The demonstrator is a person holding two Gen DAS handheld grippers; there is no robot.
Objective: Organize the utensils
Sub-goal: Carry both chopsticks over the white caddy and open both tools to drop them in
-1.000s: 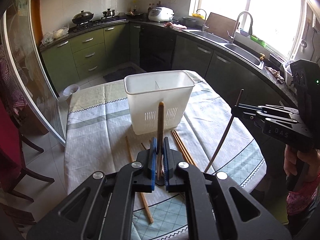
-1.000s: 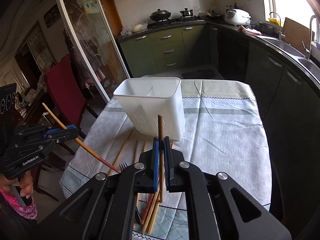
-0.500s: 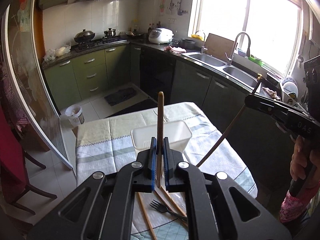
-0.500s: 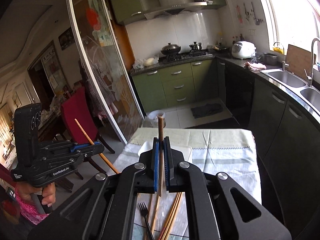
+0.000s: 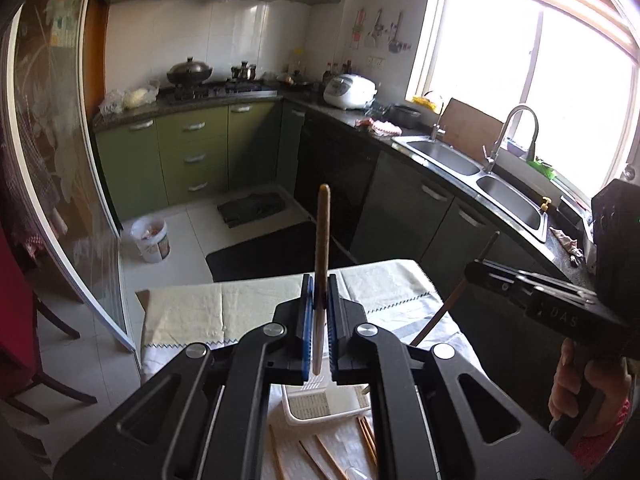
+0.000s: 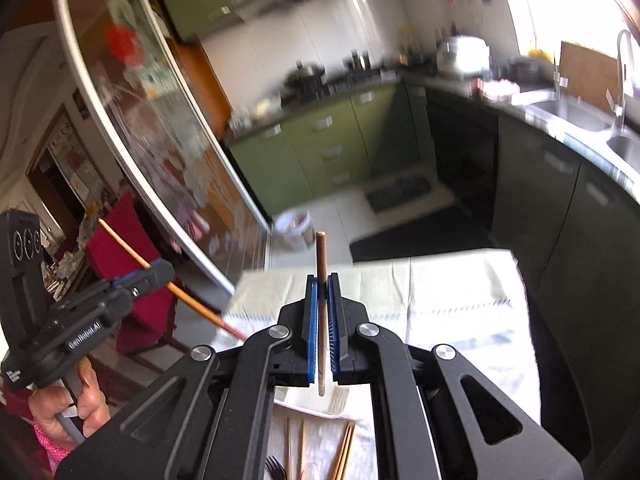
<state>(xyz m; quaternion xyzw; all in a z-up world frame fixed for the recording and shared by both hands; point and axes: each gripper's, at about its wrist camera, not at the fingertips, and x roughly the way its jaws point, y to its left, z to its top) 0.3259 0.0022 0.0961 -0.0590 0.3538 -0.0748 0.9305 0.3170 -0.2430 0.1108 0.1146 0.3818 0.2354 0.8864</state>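
- Kitchen setting: green cabinets far, sink (image 5: pixel 460 162) along right counter, cloth-covered table (image 5: pixel 192 316) near, below both grippers.
- Left gripper (image 5: pixel 319 320): blue pads clamped on one chopstick (image 5: pixel 322 240), long axis upright between pads, upper end well above them.
- Right gripper (image 6: pixel 321 320): likewise clamped on second chopstick (image 6: pixel 320 264), upright in own view; seen from left camera, same stick slants down toward table.
- White utensil holder (image 5: pixel 316 408) on table, near and below both grippers, mostly hidden behind gripper bodies; open top judged to face up.
- Loose chopsticks (image 6: pixel 346 456) and dark fork (image 6: pixel 276 466) flat on cloth, near side of holder.
- Decisive relation: holder below and slightly ahead of both held sticks; neither hand clearly nearer.
- Pose: both grippers pitched downward, raised well clear of table, side by side; hand (image 6: pixel 86 396) wrapped on left handle.
- Next move judged: lower stick tips into holder compartment, then release.
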